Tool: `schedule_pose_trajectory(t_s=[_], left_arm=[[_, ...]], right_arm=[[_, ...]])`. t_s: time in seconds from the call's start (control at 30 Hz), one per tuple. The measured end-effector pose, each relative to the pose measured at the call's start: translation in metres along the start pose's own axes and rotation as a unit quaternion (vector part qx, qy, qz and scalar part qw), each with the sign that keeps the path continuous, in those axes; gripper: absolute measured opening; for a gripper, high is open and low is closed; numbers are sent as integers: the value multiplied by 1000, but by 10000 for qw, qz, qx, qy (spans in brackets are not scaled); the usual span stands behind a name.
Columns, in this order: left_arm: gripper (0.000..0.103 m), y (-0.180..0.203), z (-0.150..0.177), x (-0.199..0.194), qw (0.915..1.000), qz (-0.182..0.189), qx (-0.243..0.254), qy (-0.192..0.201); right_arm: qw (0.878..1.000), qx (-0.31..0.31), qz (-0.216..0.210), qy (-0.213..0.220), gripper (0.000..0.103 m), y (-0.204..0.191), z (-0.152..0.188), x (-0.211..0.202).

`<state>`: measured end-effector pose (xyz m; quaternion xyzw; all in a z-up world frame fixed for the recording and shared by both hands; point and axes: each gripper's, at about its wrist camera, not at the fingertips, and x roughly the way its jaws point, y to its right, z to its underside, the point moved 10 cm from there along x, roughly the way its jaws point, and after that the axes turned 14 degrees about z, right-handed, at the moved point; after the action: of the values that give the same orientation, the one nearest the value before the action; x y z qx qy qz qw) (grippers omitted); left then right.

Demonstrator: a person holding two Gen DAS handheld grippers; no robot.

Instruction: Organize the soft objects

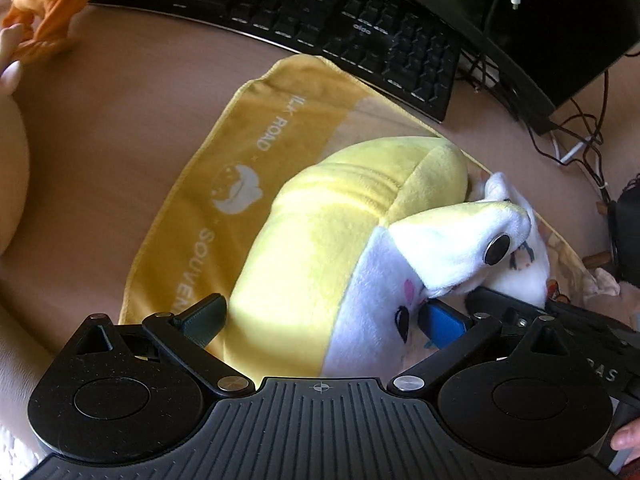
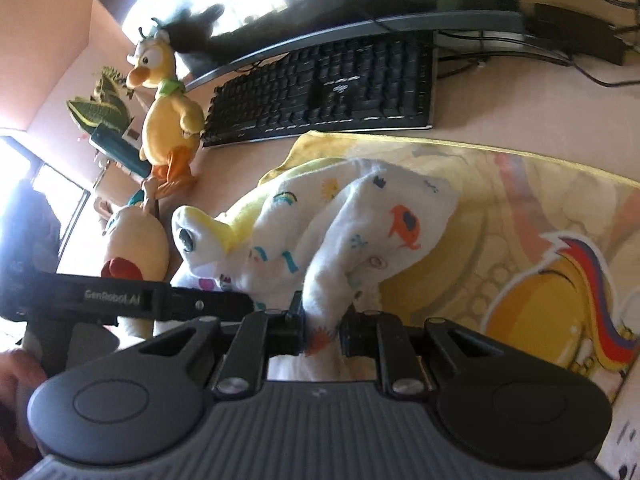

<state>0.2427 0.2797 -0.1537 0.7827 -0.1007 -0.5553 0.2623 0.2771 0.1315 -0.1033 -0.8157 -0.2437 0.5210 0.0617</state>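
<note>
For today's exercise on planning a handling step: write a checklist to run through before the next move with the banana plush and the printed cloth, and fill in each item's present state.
1. Right gripper has a firm hold on the printed white cloth: ok, fabric is pinched between its fingers.
2. Left gripper is open around the banana plush: ok, one finger on each side, not closed.
3. Plush rests on the yellow towel: ok.
4. Cloth is free of the plush: not ok, it is draped over it.
5. Keyboard is apart from the work: ok, it lies behind the towel.
6. Grip is deep enough to lift without slipping: cannot tell.
</note>
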Motion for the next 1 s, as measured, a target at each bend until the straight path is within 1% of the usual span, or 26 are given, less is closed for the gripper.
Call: schedule_pose_trajectory(t_s=[0.07, 0.13, 0.17, 0.2, 0.23, 0.37, 0.47, 0.6, 0.77, 0.87, 0.97, 1.0], left_arm=[[103, 1, -1, 1, 10000, -16, 21, -20], [103, 2, -2, 0, 10000, -60, 59, -16], [103, -2, -3, -3, 9998, -183, 65, 20], [103, -5, -5, -6, 9997, -242, 65, 52], [103, -8, -6, -9, 9997, -207, 27, 90], [103, -25, -15, -24, 9993, -180, -178, 274], [103, -35, -23, -32, 9986, -218, -264, 392], [103, -42, -29, -38, 9982, -272, -302, 435], [103, -32, -19, -36, 9985, -383, -181, 333], [103, -18, -13, -32, 9985, -454, -16, 314], [103, 0, -10, -36, 9978, -483, 142, 435], [103, 4, -11, -39, 9971, -548, 166, 509]], right_arm=[[9999, 111, 38, 57, 17, 6, 1, -6], [9996, 216, 112, 134, 14, 12, 3, -12], [9994, 228, 194, 174, 12, 15, 4, -14], [9988, 220, 372, 223, 12, 20, 5, -15], [9979, 237, 556, 249, 12, 26, 6, -15], [9941, 501, 933, 232, 12, 46, 14, -15], [9901, 578, 1225, 375, 12, 58, 22, -21], [9866, 892, 1245, 559, 11, 71, 31, -40], [9840, 1170, 923, 972, 11, 76, 23, -83], [9813, 1243, 818, 1225, 11, 82, 17, -110], [9767, 1331, 762, 1501, 11, 95, 14, -139], [9745, 1355, 771, 1615, 11, 102, 15, -152]])
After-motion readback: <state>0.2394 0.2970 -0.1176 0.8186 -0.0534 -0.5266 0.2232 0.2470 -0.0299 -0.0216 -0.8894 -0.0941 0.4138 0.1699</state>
